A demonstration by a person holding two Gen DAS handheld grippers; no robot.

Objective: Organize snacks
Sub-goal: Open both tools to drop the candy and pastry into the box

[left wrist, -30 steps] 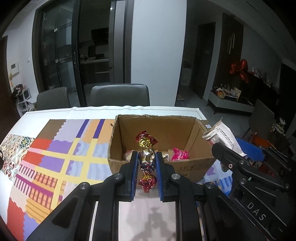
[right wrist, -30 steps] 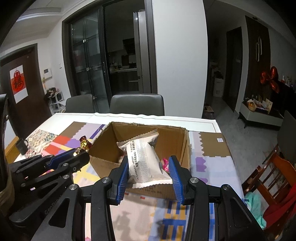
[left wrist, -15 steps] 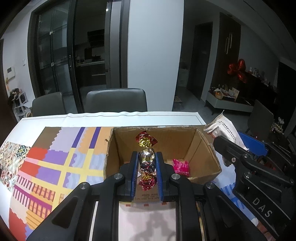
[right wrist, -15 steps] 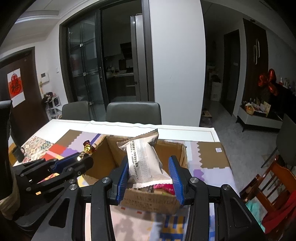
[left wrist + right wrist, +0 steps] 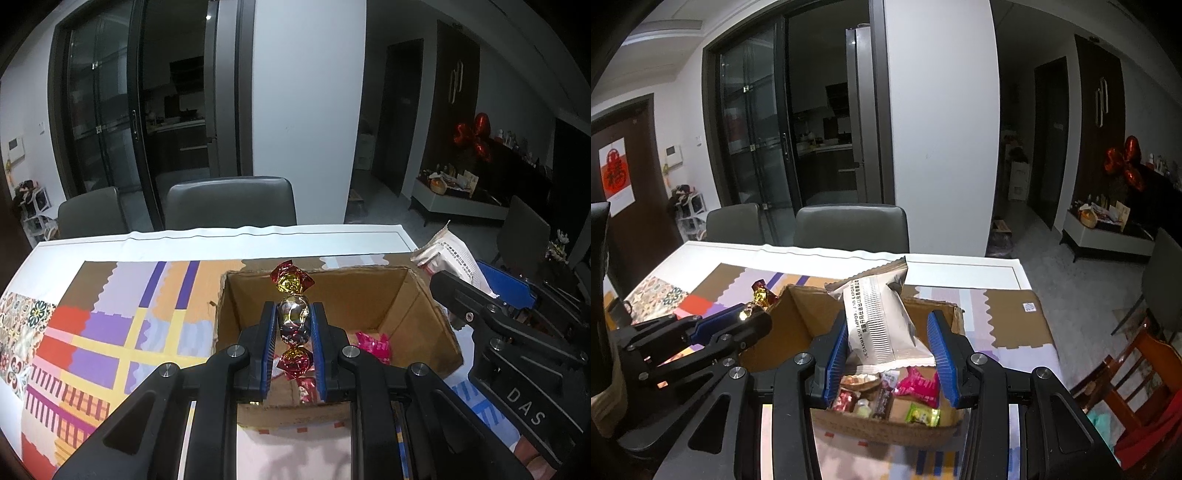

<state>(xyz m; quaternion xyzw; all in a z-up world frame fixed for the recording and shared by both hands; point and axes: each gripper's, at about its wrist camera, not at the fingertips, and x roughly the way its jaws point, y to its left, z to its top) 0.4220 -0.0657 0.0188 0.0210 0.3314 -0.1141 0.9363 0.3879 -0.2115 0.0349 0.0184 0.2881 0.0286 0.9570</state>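
My left gripper (image 5: 293, 314) is shut on a foil-wrapped candy (image 5: 293, 319), silver in the middle with red and gold twisted ends, held over the near part of an open cardboard box (image 5: 424, 321). My right gripper (image 5: 890, 332) is shut on a white snack packet (image 5: 882, 321) with black print, hanging above the same cardboard box (image 5: 798, 321). Several small wrapped snacks (image 5: 918, 386) lie on the box floor. In the left wrist view the white snack packet (image 5: 452, 254) and right gripper show at the right edge; the candy (image 5: 761, 293) shows at the left in the right wrist view.
The box stands on a patchwork tablecloth (image 5: 107, 332) over a white table (image 5: 221, 240). Two grey chairs (image 5: 229, 203) stand at the far side. A wooden chair with red cloth (image 5: 1145, 387) is to the right. A dark mug (image 5: 618, 310) sits at the table's left.
Both grippers have moved forward over the box with their snacks still gripped. The box now lies right beneath them, and its floor with the snacks shows in the right wrist view.
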